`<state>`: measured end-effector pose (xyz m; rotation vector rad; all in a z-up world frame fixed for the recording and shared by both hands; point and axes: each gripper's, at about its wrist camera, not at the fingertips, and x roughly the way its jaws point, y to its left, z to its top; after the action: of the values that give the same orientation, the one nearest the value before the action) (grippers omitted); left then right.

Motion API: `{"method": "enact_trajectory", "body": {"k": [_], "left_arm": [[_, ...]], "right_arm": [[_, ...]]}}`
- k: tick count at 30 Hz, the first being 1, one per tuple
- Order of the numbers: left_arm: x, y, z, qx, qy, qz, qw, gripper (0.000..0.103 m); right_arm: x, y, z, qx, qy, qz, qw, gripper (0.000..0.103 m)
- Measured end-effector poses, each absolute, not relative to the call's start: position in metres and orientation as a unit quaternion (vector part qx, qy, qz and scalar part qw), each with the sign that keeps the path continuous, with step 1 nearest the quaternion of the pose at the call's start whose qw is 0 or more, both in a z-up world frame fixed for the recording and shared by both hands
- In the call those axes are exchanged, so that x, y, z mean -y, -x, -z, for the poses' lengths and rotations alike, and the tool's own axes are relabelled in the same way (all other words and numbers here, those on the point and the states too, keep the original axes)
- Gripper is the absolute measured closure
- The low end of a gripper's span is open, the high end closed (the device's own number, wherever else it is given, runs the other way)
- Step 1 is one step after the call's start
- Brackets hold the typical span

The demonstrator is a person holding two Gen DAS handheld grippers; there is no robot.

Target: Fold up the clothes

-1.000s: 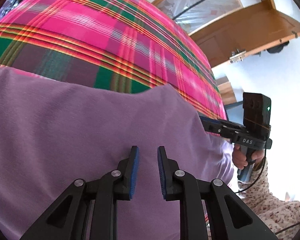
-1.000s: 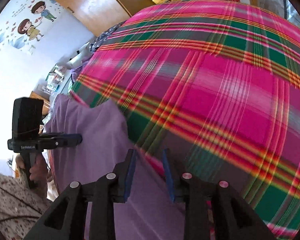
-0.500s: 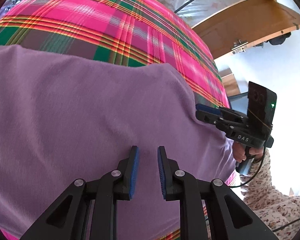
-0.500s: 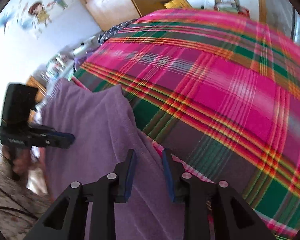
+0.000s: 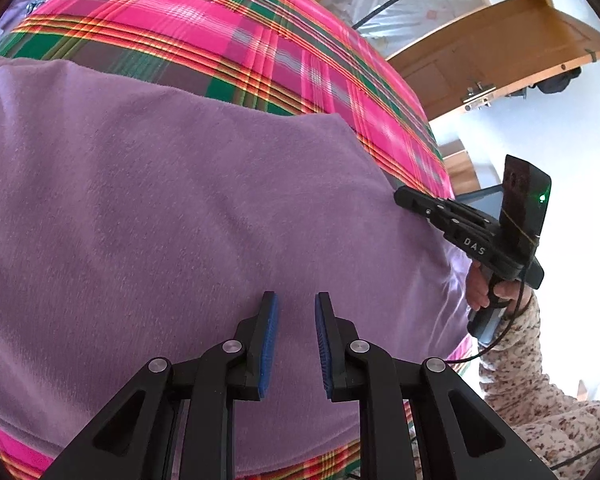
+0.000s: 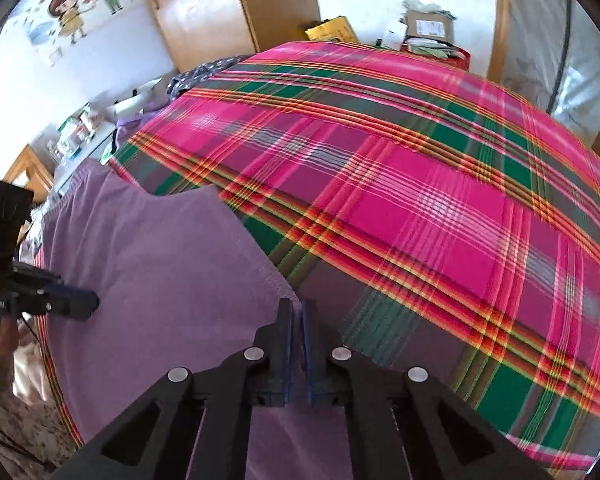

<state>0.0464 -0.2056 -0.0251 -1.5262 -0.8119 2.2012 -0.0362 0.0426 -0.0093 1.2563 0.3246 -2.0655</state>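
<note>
Left wrist view: the left gripper [image 5: 296,340] hangs part open and empty over the soft purple knit garment [image 5: 180,220] spread on the pink-and-green plaid bed cover [image 5: 228,40].

Right wrist view: the right gripper [image 6: 296,344] is pinched on the garment's edge; a thin bite may slip when lifted.

Left gripper [image 5: 296,320] tilts downward, jaws slightly parted; right gripper [image 6: 296,322] tilts downward, jaws pinched together on purple cloth [image 6: 160,256].
</note>
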Motion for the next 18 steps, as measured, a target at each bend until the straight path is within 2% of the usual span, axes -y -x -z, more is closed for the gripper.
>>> {"method": "enact_trajectory", "body": {"k": [9, 13, 18], "left_arm": [[0.207, -0.061, 0.02, 0.263, 0.54, -0.784, 0.16, 0.084], [0.208, -0.075, 0.019, 0.252, 0.541, -0.787, 0.153, 0.084], [0.212, -0.095, 0.02, 0.248, 0.544, -0.788, 0.147, 0.084]], "right_arm": [[-0.044, 0.019, -0.006, -0.129, -0.457, 0.82, 0.32, 0.096], [-0.047, -0.012, -0.02, -0.12, -0.443, 0.813, 0.358, 0.095], [-0.034, -0.067, -0.019, -0.165, -0.429, 0.788, 0.411, 0.088]]}}
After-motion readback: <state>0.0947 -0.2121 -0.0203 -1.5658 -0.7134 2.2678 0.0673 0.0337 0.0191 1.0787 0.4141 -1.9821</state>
